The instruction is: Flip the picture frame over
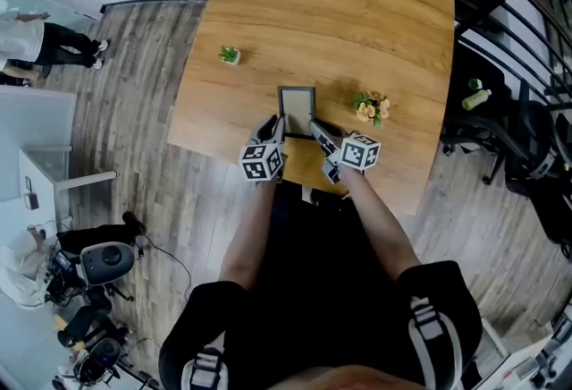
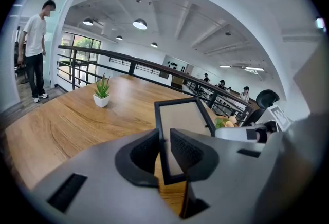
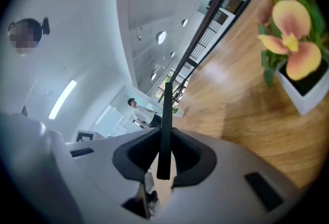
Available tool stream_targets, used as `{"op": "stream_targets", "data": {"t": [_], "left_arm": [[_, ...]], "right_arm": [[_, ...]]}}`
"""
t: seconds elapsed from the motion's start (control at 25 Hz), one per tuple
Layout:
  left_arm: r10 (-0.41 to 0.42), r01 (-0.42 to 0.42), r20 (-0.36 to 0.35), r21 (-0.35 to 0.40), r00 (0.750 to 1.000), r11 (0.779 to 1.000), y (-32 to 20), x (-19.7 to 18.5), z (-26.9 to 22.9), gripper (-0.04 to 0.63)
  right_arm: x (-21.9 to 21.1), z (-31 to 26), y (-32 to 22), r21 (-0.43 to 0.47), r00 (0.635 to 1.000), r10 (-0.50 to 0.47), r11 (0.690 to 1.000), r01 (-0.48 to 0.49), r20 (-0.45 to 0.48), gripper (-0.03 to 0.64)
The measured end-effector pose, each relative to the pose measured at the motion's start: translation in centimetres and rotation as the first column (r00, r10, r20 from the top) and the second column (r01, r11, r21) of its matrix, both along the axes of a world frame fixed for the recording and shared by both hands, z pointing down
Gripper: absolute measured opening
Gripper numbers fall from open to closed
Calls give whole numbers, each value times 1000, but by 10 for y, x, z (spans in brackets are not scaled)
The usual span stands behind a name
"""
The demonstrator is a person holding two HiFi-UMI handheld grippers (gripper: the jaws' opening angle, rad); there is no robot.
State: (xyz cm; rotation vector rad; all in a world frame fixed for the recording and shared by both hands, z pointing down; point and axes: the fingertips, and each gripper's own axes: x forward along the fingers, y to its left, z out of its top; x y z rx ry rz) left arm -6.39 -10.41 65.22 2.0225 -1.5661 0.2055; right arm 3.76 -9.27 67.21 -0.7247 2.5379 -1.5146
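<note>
The picture frame (image 1: pixel 297 105) has a dark border and a pale panel, and it sits over the near middle of the wooden table (image 1: pixel 357 12). My left gripper (image 1: pixel 278 131) is shut on the frame's left border. In the left gripper view the frame (image 2: pixel 182 115) runs up between the pads of the left gripper (image 2: pixel 163 142), its pale panel facing the camera. My right gripper (image 1: pixel 319 131) is shut on the right border. The right gripper view shows the frame (image 3: pixel 166 110) edge-on as a thin dark bar pinched in the right gripper (image 3: pixel 163 152).
A small green plant in a white pot (image 1: pixel 231 55) stands to the left on the table, and a pot of orange flowers (image 1: pixel 371 106) is close to the right of the frame. A railing runs behind the table. A person (image 1: pixel 36 39) stands at far left, and office chairs (image 1: pixel 527 147) are at right.
</note>
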Motion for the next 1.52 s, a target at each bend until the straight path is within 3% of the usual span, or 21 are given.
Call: {"op": "stream_targets", "data": {"t": [0.28,0.52,0.72,0.96,1.12,1.36,1.44,1.52], "left_arm": [[71,-67,-80,52,994,996,-8,19,-21,71],[170,-160,-151,79,974,984,-14,44,-37,79],[203,-192,-211,68,956,979,-21,54,-40,164],[173,-177,-331,19,928,984,-24,50,-36,181],[140,-164,-401,-26,905,986,-24,40,-31,179],[65,-126,-513,-83,856,989,-33,21,-26,178],[45,-135,-580,-114,813,984,-36,21,-25,178],[24,-157,-661,-143,750,977,-40,21,-25,178]], "right_arm": [[-7,1,-5,221,956,-26,971,94,-292,74],[-9,-9,-6,318,932,0,940,123,-361,74],[-11,-15,-3,372,905,-1,912,176,-426,74],[-24,-18,1,427,845,-3,862,274,-535,74],[-32,-22,1,477,756,41,798,369,-653,74],[-45,-28,-4,511,535,196,668,541,-822,74],[-46,-27,-6,508,470,248,638,578,-847,74],[-45,-26,-8,500,418,287,622,603,-862,74]]}}
